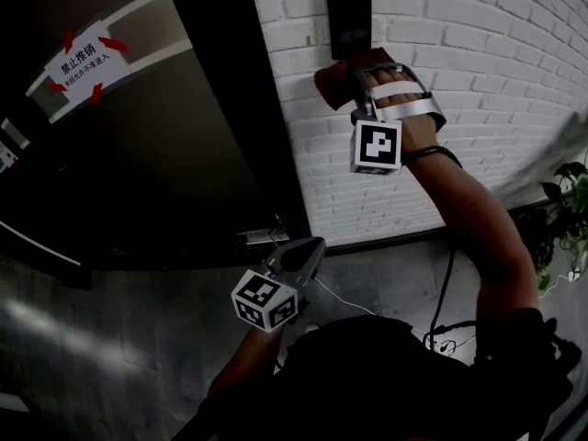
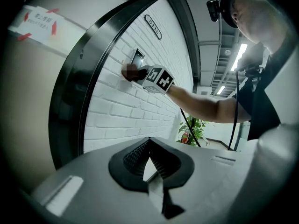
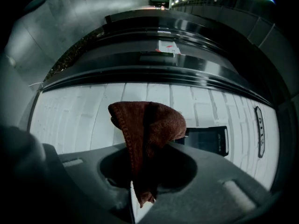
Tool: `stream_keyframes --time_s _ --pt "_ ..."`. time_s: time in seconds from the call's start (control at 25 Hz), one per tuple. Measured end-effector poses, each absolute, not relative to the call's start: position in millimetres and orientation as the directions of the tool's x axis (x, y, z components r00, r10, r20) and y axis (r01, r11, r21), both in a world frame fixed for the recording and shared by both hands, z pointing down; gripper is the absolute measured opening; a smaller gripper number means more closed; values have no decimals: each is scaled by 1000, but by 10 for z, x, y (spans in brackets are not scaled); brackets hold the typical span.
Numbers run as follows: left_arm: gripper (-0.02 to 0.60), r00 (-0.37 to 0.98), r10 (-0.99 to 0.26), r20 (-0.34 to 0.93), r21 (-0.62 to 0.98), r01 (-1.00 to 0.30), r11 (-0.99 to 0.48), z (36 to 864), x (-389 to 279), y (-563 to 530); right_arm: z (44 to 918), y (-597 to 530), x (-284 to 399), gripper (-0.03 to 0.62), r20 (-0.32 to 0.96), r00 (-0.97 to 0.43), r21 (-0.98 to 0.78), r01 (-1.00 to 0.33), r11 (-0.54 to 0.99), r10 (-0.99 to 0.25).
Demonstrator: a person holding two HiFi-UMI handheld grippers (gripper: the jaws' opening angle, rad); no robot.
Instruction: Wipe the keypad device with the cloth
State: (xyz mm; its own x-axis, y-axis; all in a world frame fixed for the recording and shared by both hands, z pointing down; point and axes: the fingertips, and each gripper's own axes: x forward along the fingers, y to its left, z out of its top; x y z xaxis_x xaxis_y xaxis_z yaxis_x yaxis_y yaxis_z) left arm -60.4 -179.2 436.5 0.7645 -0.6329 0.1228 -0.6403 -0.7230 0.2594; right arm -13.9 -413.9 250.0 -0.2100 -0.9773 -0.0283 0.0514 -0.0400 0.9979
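Head view shows me the right gripper (image 1: 360, 83) raised against the white brick wall (image 1: 487, 72), my arm stretched up and away from me. Its jaws are clenched on the brown cloth (image 1: 342, 73), which bunches out past the tips. The cloth sits just under the lower edge of the keypad device (image 1: 349, 16), a dark upright panel fixed to the wall. I cannot tell whether the cloth touches the panel or only the brick below it. In the right gripper view the cloth rises from between the closed jaws in a folded hump. It covers the nearer end of the device, whose dark glossy face shows beside it to the right. The left gripper (image 1: 310, 249) hangs low and near me, well apart from the wall work, pointing toward the foot of the door frame. In the left gripper view its jaws are drawn together at the tips with nothing between them. To the left of the brick stands a dark door (image 1: 138, 173) carrying a white paper notice (image 1: 81, 62) taped at the corners in red. A potted plant (image 1: 568, 211) stands at the far right by the wall's base.
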Motion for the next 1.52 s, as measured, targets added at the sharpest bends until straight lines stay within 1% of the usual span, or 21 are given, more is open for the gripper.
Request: stream_keyframes --time_s 0.32,0.48,0.6,0.68,0.8,0.96,1.04,1.12,1.2,1.28,1.52 --pt "17 771 -625 123 266 -633 -727 4375 -677 -1716 2780 -4190 -1 67 43 -156 995 100 28 -987" --pt "17 789 -602 127 270 -611 -744 4402 -691 -1669 2869 -4046 3 67 53 -135 995 88 41 -989" --pt "17 805 -580 122 272 -589 -761 4402 -713 -1636 3039 -3881 47 67 104 -121 994 53 98 -987" --pt "17 817 -564 121 272 -574 -773 4404 -732 -1619 3238 -3759 130 67 172 -112 985 -5 174 -979" --pt "17 829 -545 127 269 -557 -785 4429 -769 -1618 3554 -3524 179 67 277 -132 946 -135 294 -952" --pt "17 848 -508 150 261 -530 -807 4549 -743 -1601 4020 -3114 297 67 371 -148 871 -288 399 -917" --pt "17 846 -510 153 253 -532 -808 4587 -705 -1590 4221 -2886 364 67 418 -193 791 -403 460 -888" --pt "17 839 -524 148 252 -544 -800 4597 -650 -1535 4345 -2610 405 67 449 -271 663 -538 521 -851" --pt "17 833 -534 143 242 -552 -798 4599 -562 -1454 4411 -2319 465 67 448 -354 511 -652 560 -821" --pt "17 828 -542 142 233 -560 -795 4606 -446 -1368 4456 -2038 576 67 426 -417 375 -726 577 -803" --pt "17 760 -637 130 227 -648 -727 4576 -148 -1140 4454 -1476 1048 67 331 -527 166 -784 598 -783"
